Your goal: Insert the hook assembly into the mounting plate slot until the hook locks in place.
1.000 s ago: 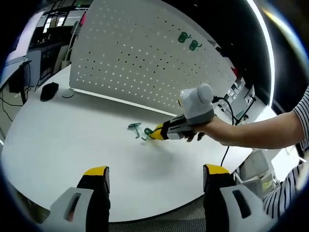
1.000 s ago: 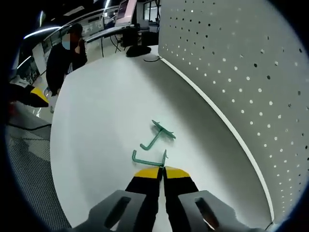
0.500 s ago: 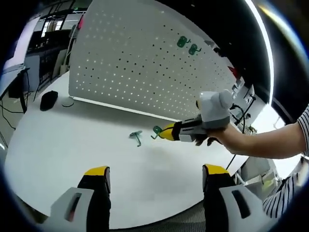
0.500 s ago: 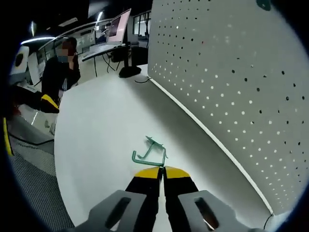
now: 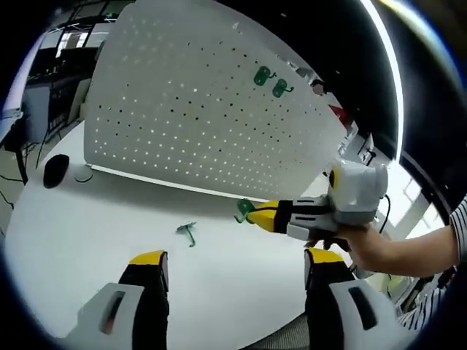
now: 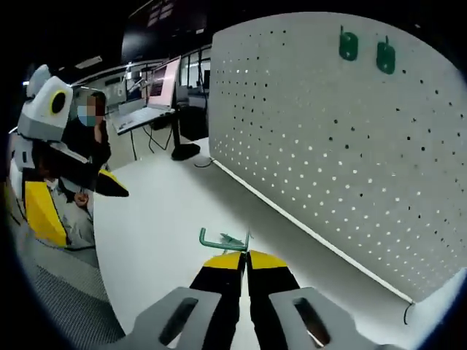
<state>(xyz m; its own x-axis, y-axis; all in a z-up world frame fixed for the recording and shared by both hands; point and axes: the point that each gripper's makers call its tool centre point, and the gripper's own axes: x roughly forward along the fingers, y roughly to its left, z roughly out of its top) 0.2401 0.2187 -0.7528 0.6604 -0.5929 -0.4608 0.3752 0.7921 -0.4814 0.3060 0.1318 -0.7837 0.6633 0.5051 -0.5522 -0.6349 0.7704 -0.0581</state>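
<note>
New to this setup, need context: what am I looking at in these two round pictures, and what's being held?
There is no robot arm here. A person holds a hand-held gripper in each hand, and a fisheye camera rides on each one.

The left gripper view looks past the open left hand-held gripper at a white round table, a white perforated pegboard with two green hooks already mounted, and one loose green metal hook lying on the table. The right hand-held gripper enters from the right.

The right gripper view looks along that gripper's shut jaws, which pinch another green metal hook held above the table.
</note>
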